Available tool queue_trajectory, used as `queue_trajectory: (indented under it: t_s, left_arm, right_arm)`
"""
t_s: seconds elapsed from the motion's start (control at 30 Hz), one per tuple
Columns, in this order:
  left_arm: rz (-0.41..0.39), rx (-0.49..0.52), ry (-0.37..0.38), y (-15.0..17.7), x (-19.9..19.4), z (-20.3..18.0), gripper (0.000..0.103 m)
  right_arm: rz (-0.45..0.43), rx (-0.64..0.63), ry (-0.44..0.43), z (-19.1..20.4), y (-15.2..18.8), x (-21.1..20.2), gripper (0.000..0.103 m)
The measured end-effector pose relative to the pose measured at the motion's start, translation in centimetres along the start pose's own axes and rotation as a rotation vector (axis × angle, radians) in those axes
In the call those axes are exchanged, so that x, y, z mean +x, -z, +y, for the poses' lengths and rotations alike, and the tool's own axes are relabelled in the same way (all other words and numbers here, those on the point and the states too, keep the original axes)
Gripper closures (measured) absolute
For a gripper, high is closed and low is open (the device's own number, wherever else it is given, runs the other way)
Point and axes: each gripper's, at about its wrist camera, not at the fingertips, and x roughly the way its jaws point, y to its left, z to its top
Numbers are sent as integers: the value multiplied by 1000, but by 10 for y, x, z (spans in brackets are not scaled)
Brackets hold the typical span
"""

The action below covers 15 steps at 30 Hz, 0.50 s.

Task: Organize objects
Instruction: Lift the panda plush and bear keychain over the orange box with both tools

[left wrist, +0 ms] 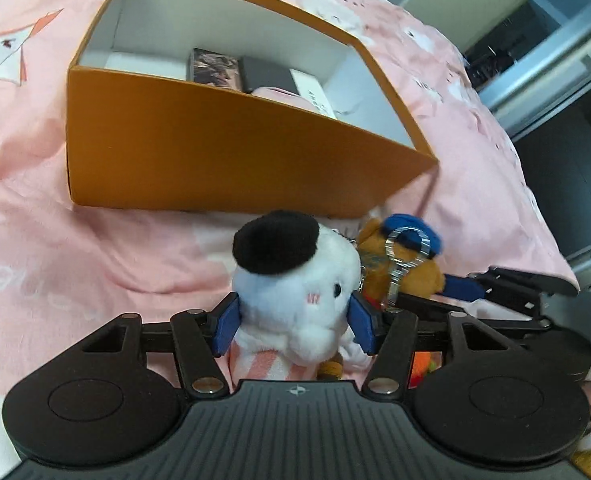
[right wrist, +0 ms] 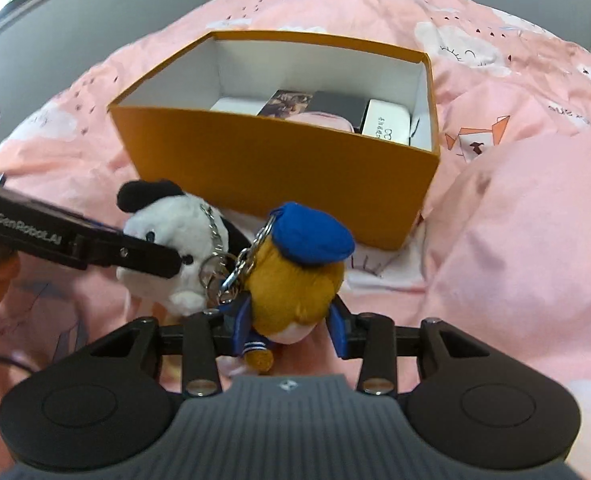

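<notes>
My left gripper [left wrist: 295,326] is shut on a white plush with a black cap [left wrist: 295,292], held just in front of the orange box [left wrist: 223,152]. My right gripper [right wrist: 291,330] is shut on a brown plush with a blue cap [right wrist: 295,276], which has a metal keychain [right wrist: 235,264]. The two plushes sit side by side; the white plush [right wrist: 175,240] shows at the left in the right wrist view, with the left gripper's finger [right wrist: 135,254] across it. The brown plush [left wrist: 399,264] shows at the right in the left wrist view. The orange box [right wrist: 287,176] is open.
Inside the box lie several small items: a white case [right wrist: 387,122], a dark box [right wrist: 339,106], a picture card [right wrist: 285,104] and a pink thing [right wrist: 323,120]. Everything rests on a pink bedspread [right wrist: 515,220]. Grey wall and shelves stand beyond the bed.
</notes>
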Motion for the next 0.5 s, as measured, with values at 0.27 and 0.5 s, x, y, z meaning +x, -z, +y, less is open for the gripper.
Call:
queue_trajectory:
  t_s: [0.27, 0.5]
  left_arm:
    - [14, 8, -40, -1, 26, 13, 36]
    - [36, -49, -16, -4, 34, 26, 33]
  right_arm:
    - [-22, 189, -67, -26, 2, 35, 61]
    - [-12, 389, -176, -48, 10, 51, 52]
